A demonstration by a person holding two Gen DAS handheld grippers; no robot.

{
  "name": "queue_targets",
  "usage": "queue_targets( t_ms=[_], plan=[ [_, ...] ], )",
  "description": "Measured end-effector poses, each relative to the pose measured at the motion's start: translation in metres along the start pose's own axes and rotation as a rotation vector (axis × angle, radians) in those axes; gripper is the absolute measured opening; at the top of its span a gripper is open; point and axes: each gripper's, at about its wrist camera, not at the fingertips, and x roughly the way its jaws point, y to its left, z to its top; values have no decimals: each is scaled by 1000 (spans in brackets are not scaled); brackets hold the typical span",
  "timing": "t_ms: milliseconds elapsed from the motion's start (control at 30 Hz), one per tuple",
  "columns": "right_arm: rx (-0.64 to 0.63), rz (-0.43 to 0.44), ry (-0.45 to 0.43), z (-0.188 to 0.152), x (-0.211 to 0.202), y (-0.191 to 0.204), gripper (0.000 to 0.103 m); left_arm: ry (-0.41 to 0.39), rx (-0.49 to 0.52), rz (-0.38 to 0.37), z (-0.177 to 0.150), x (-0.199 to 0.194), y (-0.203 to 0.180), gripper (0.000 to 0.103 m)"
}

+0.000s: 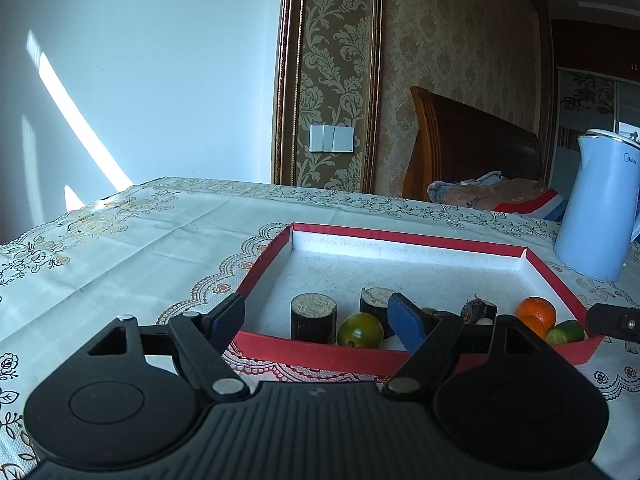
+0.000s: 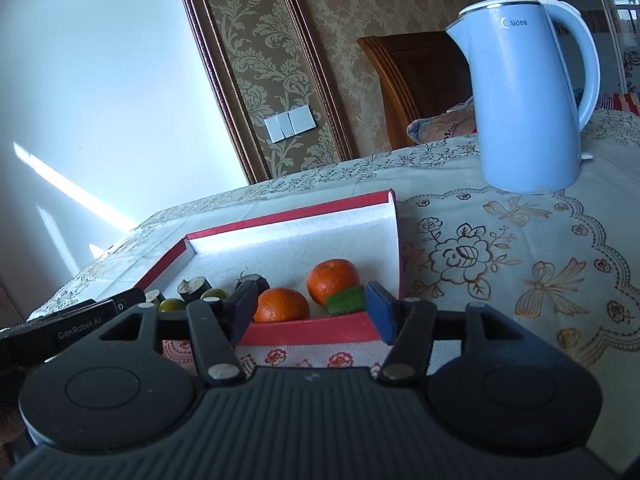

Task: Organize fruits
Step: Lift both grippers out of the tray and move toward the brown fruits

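A red-rimmed tray (image 1: 400,237) with a white floor holds the fruit. In the left wrist view two dark sugarcane stubs (image 1: 313,317) stand by a green citrus (image 1: 360,330). An orange (image 1: 536,311) and a green piece (image 1: 566,332) lie at the right corner. My left gripper (image 1: 318,320) is open over the tray's near wall, gripping nothing. In the right wrist view my right gripper (image 2: 312,312) is open before the near wall of the tray (image 2: 288,213). Two oranges (image 2: 282,304) and the green piece (image 2: 346,300) lie just beyond it, untouched.
A pale blue electric kettle (image 1: 596,212) stands on the lace-patterned tablecloth (image 1: 140,248) right of the tray, also large in the right wrist view as the kettle (image 2: 528,100). A wooden bedhead and bedding lie beyond the table's far edge.
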Motion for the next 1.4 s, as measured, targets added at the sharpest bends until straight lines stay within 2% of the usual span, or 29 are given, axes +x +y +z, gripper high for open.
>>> queue_targets(
  t_ms=[233,433,667,833,900,967,1100,1400],
  plan=[
    [-9,25,27,-17,-14,-2,57,8,-24,-5,-4,-7,10,79],
    [-90,52,51,-24,-14,12,57,43,-15,-14,-6,-8,12,79],
    [-137,84,57,-31,-20,24,57,30,-27,-14,-8,-12,14,79],
    [-186,72,81,-33,-19,34,57,31,-12,-19,-9,-12,10,80],
    [-204,56,93,-34,-16,37,57,30,-7,-24,-9,-12,10,86],
    [-211,47,110,-34,-14,39,57,29,-5,-29,-9,-13,10,87],
    [-222,49,162,-36,-4,44,45,33,0,-32,-9,-13,9,87],
    [-228,22,194,-36,7,50,45,54,-12,-35,-10,-10,11,87]
  ],
)
